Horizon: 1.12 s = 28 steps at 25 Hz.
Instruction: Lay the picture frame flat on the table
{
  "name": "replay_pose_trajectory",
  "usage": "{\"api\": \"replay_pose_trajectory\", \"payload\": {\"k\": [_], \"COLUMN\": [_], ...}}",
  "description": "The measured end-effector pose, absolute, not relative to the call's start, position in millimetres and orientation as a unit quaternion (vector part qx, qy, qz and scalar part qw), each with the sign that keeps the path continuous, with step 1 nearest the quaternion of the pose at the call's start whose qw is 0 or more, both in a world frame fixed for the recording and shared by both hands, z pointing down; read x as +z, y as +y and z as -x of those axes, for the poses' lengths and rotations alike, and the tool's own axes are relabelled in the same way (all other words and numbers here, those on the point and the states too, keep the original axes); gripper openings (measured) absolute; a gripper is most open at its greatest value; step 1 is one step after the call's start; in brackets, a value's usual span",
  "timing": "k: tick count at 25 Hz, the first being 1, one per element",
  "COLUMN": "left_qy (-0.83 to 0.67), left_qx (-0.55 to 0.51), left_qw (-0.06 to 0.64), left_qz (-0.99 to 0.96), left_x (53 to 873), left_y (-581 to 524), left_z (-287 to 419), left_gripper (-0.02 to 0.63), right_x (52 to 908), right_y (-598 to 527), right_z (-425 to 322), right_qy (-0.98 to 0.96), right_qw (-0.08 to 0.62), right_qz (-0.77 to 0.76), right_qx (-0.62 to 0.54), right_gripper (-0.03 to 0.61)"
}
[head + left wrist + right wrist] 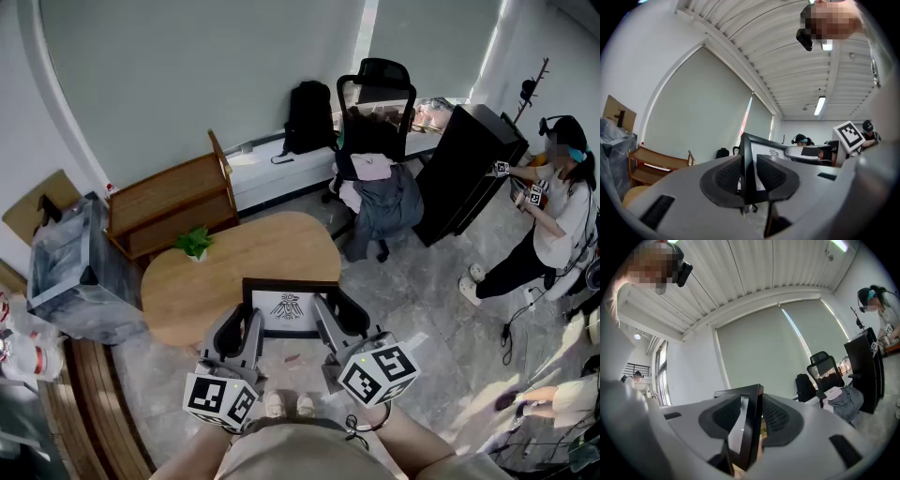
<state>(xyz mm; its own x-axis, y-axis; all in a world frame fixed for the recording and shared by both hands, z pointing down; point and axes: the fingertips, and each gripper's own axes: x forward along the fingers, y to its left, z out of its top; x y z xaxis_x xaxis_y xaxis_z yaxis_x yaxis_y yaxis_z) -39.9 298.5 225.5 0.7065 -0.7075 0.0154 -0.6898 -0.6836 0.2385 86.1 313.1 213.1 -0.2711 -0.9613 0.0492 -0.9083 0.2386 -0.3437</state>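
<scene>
I hold a black picture frame with a white print and a small bird emblem over the near edge of the round wooden table. Its face tilts up towards the head camera. Whether its lower edge touches the table I cannot tell. My left gripper is shut on the frame's left side, and the left gripper view has the black frame edge pinched between the pads. My right gripper is shut on the right side, where the frame corner stands between the pads.
A small potted plant stands on the table's far left. Behind the table are a wooden shelf, an office chair hung with clothes and a black cabinet. A person stands at the right. A plastic-lined bin is at the left.
</scene>
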Motion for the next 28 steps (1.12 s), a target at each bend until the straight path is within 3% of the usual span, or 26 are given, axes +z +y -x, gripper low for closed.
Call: {"api": "replay_pose_trajectory", "payload": {"k": [28], "left_qy": [-0.423], "left_qx": [-0.034], "left_qw": [0.108], "left_qz": [-0.899], "left_x": [243], "left_y": [289], "left_z": [16], "left_gripper": [0.086], "right_x": [231], "right_y": [291], "right_z": [-112], "right_qy": [0.808], "right_qw": [0.079], "right_qz": [0.561], "right_qx": [-0.161], "right_gripper": [0.124]}}
